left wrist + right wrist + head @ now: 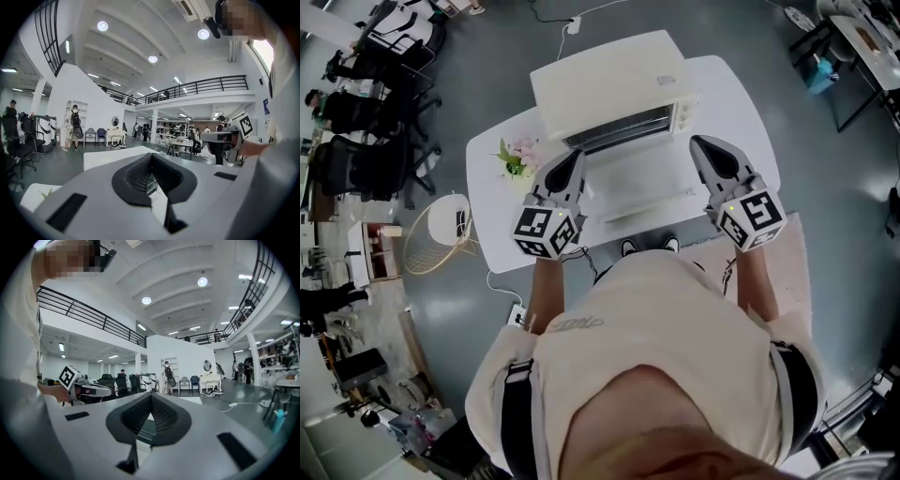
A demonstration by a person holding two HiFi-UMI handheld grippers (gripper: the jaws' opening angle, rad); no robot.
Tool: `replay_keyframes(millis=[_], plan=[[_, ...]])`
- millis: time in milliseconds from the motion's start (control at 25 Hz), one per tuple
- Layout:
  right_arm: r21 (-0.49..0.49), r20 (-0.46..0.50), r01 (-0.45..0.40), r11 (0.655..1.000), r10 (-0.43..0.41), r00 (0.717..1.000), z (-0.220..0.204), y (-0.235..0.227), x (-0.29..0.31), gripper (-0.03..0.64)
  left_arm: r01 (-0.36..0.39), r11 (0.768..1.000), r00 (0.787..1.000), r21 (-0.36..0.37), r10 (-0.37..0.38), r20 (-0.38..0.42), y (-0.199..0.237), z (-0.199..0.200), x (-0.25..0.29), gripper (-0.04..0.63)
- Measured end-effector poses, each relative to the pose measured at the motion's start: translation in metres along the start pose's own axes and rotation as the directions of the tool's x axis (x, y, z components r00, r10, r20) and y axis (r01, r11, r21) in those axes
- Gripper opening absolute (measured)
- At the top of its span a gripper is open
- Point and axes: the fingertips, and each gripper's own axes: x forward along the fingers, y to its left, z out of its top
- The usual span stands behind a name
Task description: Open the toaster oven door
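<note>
The left gripper (577,156) had its jaws closed tip to tip, with nothing between them. The right gripper (697,142) matched it, jaws together and empty. Between them lay the door (637,183), left gripper at its 9 o'clock edge, right at its 3 o'clock; it seemed folded down flat, though glare washed it out. The toaster oven (609,82) stood at 12 o'clock on a white table (492,202), with flowers (515,157) at the left gripper's 9 o'clock.
</note>
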Motion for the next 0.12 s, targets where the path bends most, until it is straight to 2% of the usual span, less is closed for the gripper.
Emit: replay_keyframes(millis=[120], plan=[[-0.01,-0.007,-0.008,1.0,0.008,1.0,-0.0021,-0.002,0.0039,0.006,-0.005,1.0,1.0,-0.006,0.005,0.002,0.0015,-0.0026,0.0043,0.02]])
